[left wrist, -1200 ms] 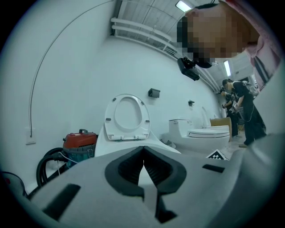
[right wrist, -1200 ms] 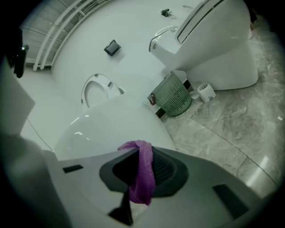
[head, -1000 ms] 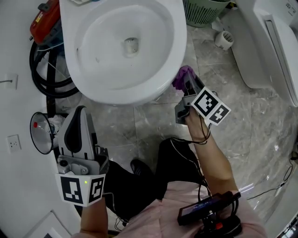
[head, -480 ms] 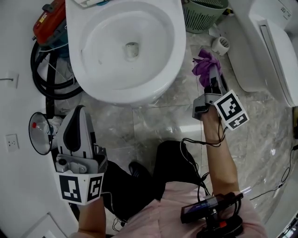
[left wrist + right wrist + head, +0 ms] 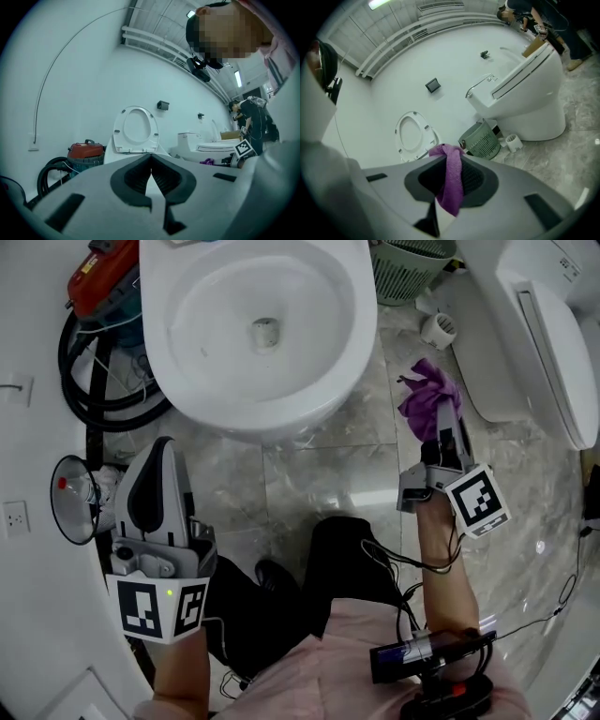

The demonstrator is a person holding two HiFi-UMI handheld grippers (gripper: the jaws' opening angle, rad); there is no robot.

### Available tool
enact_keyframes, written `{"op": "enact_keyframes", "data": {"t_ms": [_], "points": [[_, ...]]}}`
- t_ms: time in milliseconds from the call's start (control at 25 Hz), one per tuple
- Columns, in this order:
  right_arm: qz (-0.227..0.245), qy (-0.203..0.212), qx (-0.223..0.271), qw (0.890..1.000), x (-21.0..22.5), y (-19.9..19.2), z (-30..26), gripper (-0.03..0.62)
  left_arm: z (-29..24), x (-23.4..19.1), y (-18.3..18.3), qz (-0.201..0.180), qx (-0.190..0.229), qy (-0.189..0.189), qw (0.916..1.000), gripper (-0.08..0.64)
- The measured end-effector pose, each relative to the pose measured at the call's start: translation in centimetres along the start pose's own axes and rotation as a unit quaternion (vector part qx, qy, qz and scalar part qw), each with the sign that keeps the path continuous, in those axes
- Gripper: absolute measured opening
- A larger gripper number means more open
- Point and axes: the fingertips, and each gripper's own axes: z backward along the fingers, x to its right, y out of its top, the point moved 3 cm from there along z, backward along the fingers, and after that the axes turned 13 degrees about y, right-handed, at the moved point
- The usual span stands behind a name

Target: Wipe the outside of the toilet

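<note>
Head view: found right gripper [image 5: 441, 427] at centre right of frame, over the marble floor [image 5: 309, 479], jaws clenched on a purple cloth [image 5: 427, 399] bunched at their tip. Confirmed in right gripper view: cloth draped down between the jaws. Placed cloth just off the right edge of the toilet [image 5: 352, 352], apart from it, not touching. Located toilet at upper centre, bowl open, seat raised as read from both gripper views. Found left gripper [image 5: 161, 451] at lower left, below the bowl rim and apart from it. Read its jaws in left gripper view as pressed together, nothing between them. Noted second toilet [image 5: 553, 352] at upper right, lid down. Noted green basket [image 5: 412, 268] and small white holder [image 5: 439, 329] between the two toilets. Logged red vacuum [image 5: 98, 282] with black hose [image 5: 84, 395] at upper left.
</note>
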Motion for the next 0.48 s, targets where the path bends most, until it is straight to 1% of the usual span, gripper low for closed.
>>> {"op": "enact_keyframes", "data": {"t_ms": [120,280,400,480], "points": [[-0.016,0.013,-0.021,1.000,-1.1,-2.2,1.1,0.066,0.3,-0.3,-0.1,0.004,0.000,-0.002,1.0000,0.008],[-0.043,0.008,-0.068,0.997,-2.1,-5.8,3.3,0.066,0.5,-1.1,0.0,0.005,0.002,0.002,1.0000,0.008],[-0.071,0.010,-0.111,0.991,-3.1,-9.2,5.3,0.066,0.6,-1.5,-0.2,0.007,0.005,0.002,1.0000,0.008],[-0.084,0.012,-0.152,0.985,-4.1,-12.1,6.3,0.066,0.8,-1.8,-0.4,0.010,0.006,0.002,0.9999,0.008]]}}
